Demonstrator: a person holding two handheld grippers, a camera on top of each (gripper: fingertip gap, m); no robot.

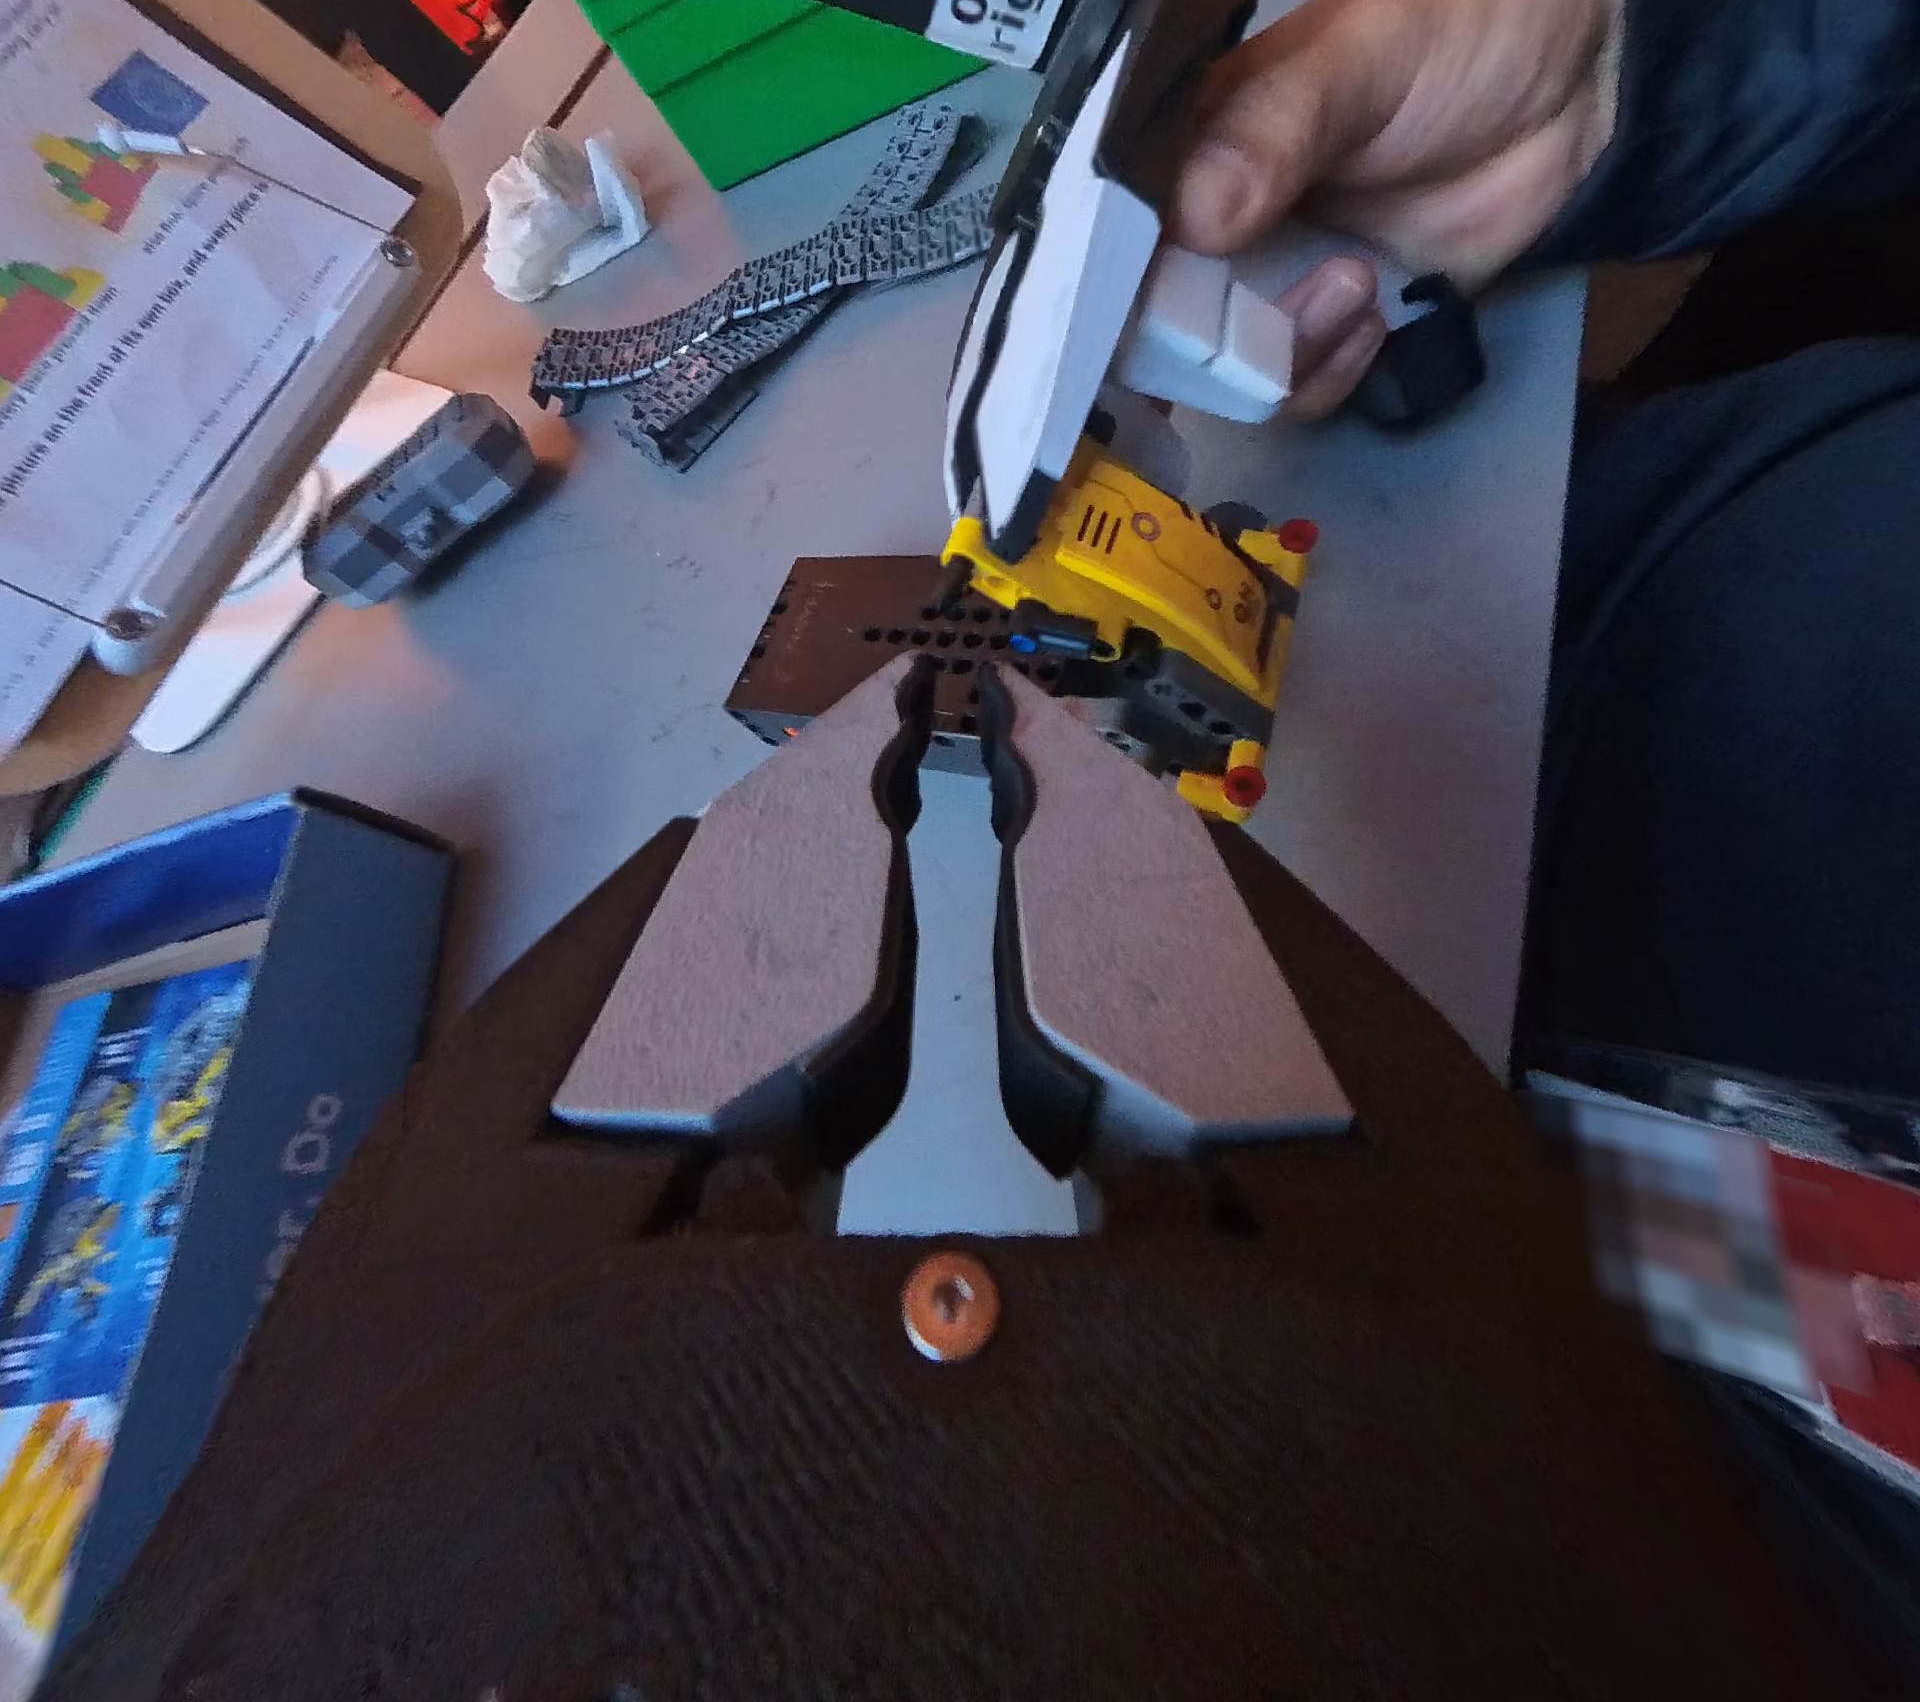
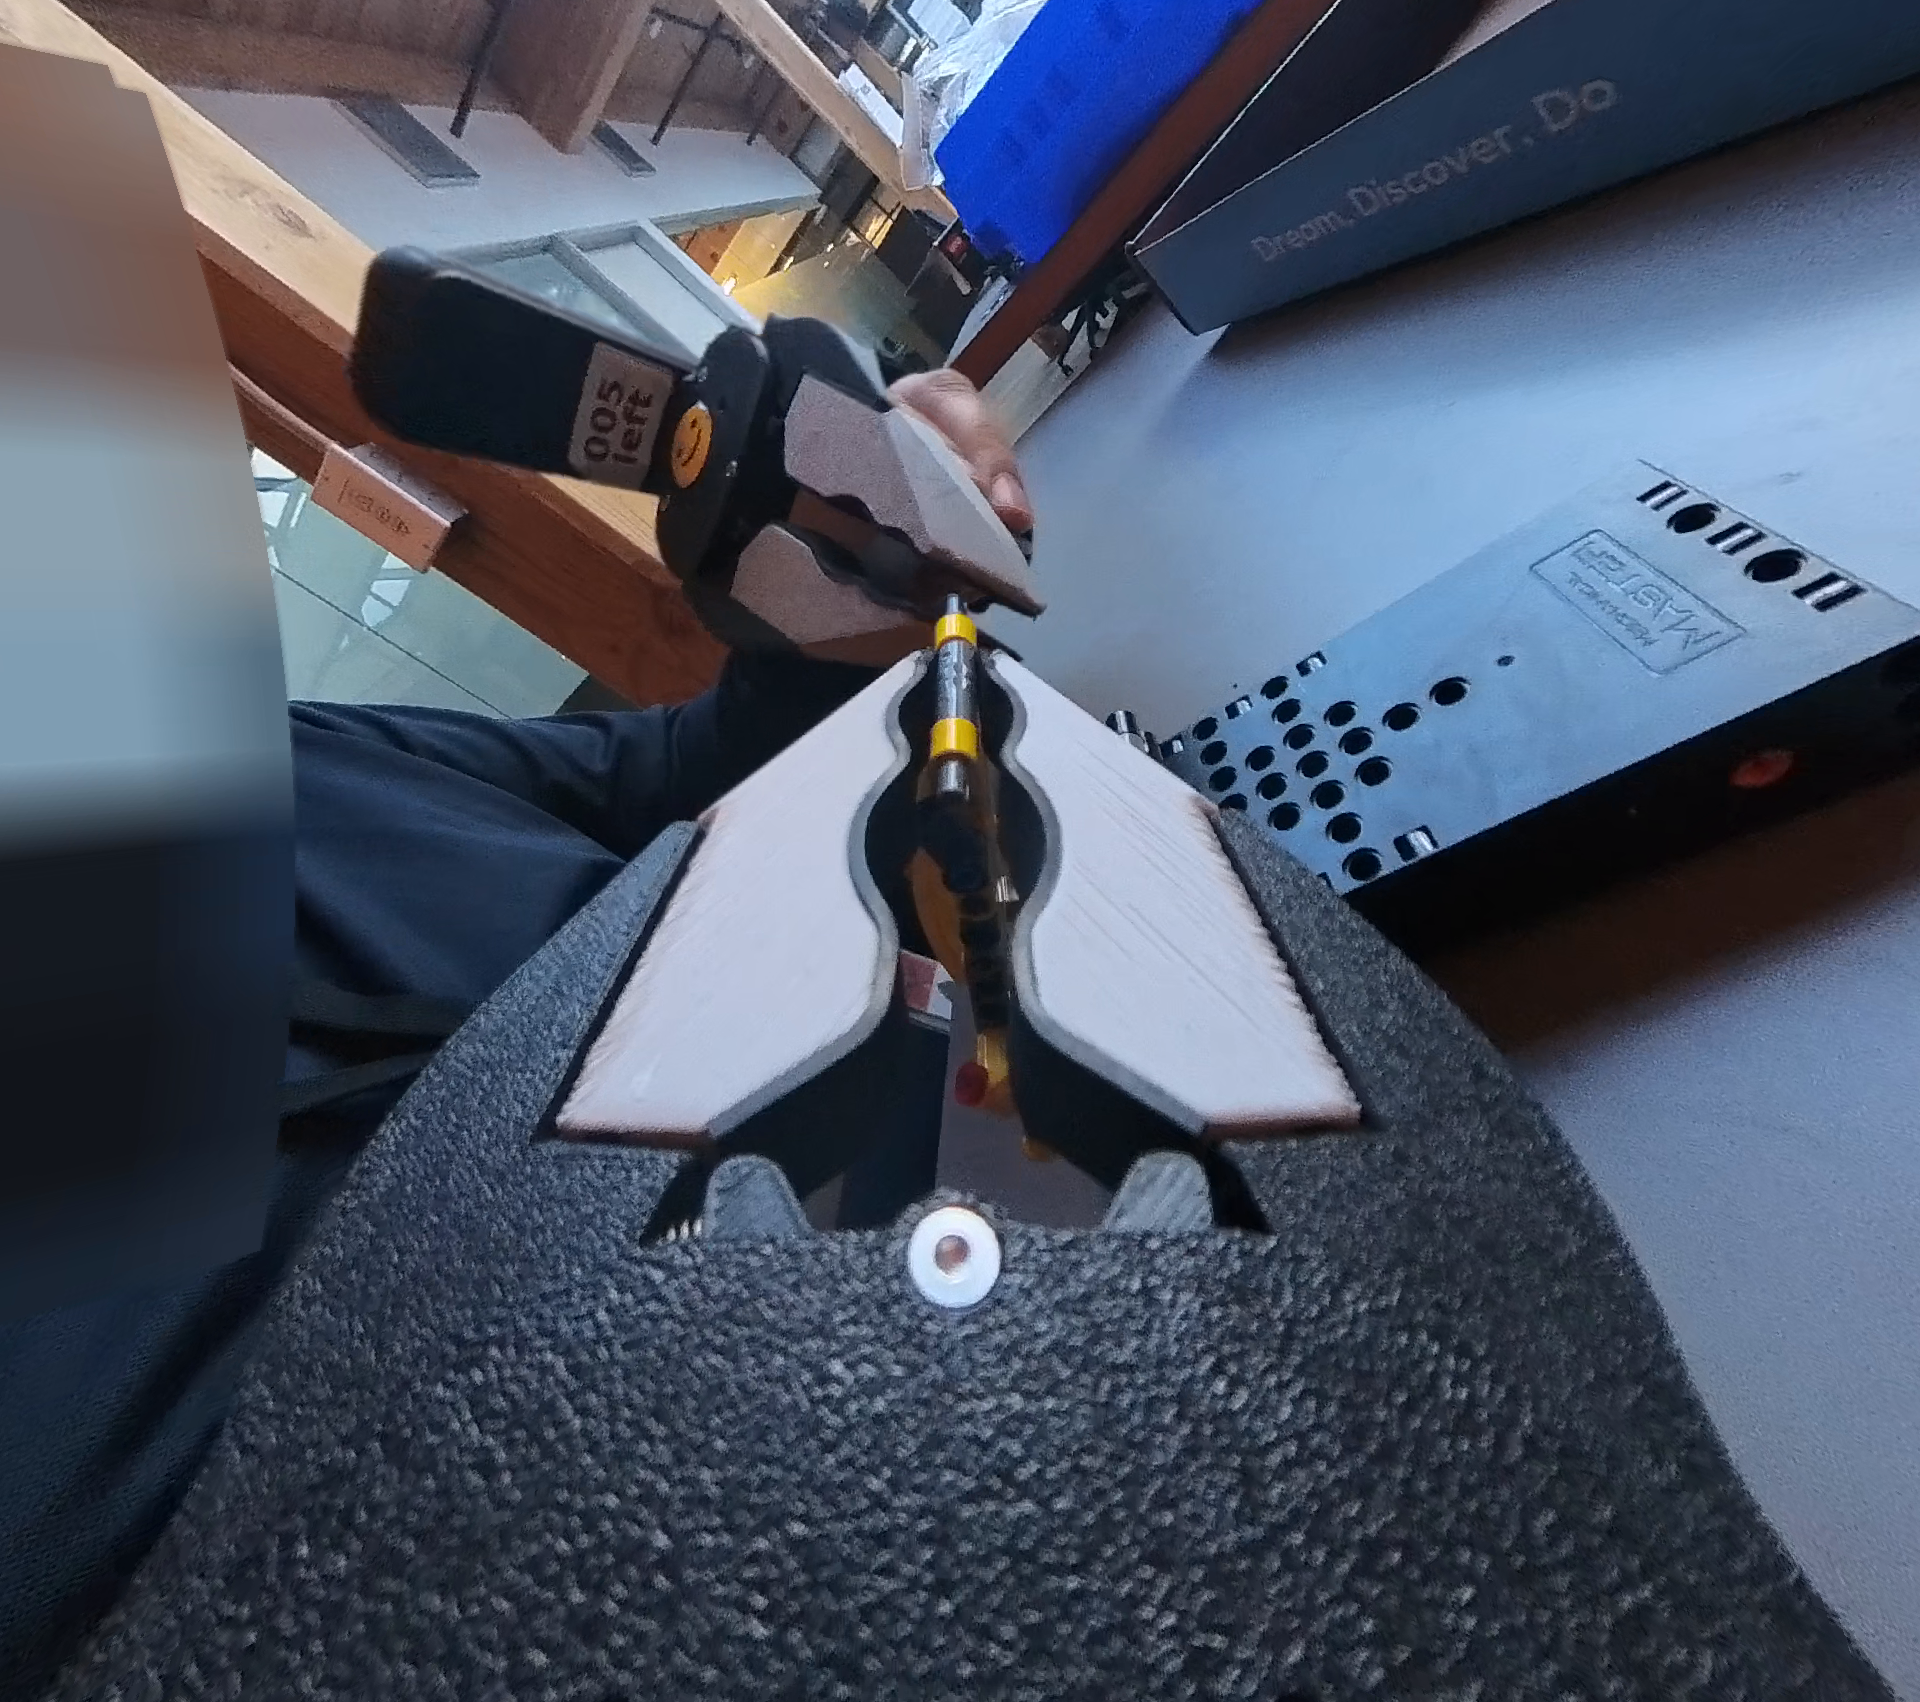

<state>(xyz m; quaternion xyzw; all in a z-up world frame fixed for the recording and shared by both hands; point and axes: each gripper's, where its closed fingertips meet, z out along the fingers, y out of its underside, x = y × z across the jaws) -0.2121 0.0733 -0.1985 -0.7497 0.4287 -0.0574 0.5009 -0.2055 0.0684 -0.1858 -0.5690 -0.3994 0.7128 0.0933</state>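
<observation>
My right tongs (image 2: 956, 665) are clamped on the yellow toy vehicle (image 1: 1164, 613), gripping it by a thin dark axle (image 2: 954, 717) with yellow collars that pokes out past the tips. In the left wrist view those same right tongs (image 1: 982, 551) come down from above onto the vehicle's yellow shell, with a hand (image 1: 1423, 125) wrapped around the handle.

My left tongs (image 1: 951, 676) are narrowed to a thin gap, tips right at the edge of the black perforated box (image 1: 831, 644), which sits on the grey desk (image 1: 582, 696) touching the vehicle. In the right wrist view the left tongs (image 2: 987, 603) look pinched at the far end of that axle, but I honestly can't tell if they're actually gripping it or just touching.

Everything else, relative to the box: a pile of dark grey tread links (image 1: 748, 312) beyond it, a green bin (image 1: 748, 31) further back behind those, a crumpled white lump (image 1: 556, 218) beside the treads. Left of the box is a small grey checkered block (image 1: 426, 499), and past that a framed instruction sheet (image 1: 156, 281) standing up. Near-left of the box there's a blue toy carton (image 1: 135, 1133). In the right wrist view a long dark blue carton (image 2: 1507, 166) lies beyond the box.
</observation>
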